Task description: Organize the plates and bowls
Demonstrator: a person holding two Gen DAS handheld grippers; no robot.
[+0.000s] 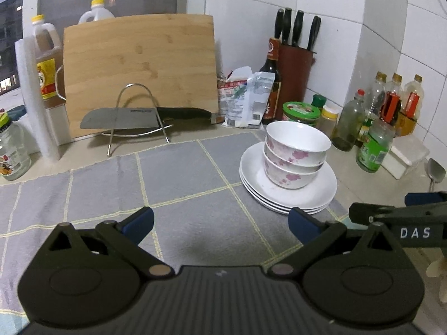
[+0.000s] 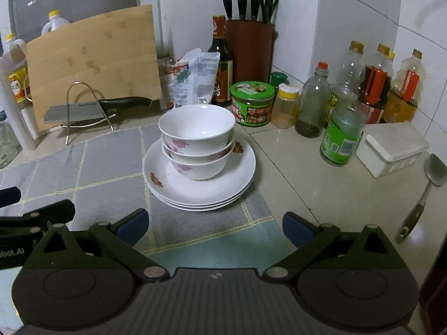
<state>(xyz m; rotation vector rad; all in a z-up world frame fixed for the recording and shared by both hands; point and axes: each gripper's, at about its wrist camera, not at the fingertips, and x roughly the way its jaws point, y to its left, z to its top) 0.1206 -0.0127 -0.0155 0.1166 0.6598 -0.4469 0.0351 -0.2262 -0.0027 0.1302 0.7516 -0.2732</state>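
Observation:
Three white bowls with pink flowers (image 1: 296, 155) (image 2: 197, 139) are nested upright on a stack of three white plates (image 1: 321, 192) (image 2: 237, 178), at the right end of a grey checked mat (image 1: 178, 189) (image 2: 92, 173). My left gripper (image 1: 220, 224) is open over the mat, left of and nearer than the stack, with nothing between its blue-padded fingers. My right gripper (image 2: 215, 227) is open too, just in front of the plates, holding nothing. Each gripper shows at the edge of the other's view, the right gripper (image 1: 396, 215) and the left gripper (image 2: 30, 215).
A cleaver on a wire rack (image 1: 131, 118) (image 2: 78, 111) stands before a leaning bamboo cutting board (image 1: 139, 69) (image 2: 92, 64). Sauce bottles, jars (image 2: 252, 103), a knife block (image 1: 296, 81) (image 2: 250, 50), a white lidded box (image 2: 391, 148) and a metal spatula (image 2: 427, 189) crowd the counter behind and right.

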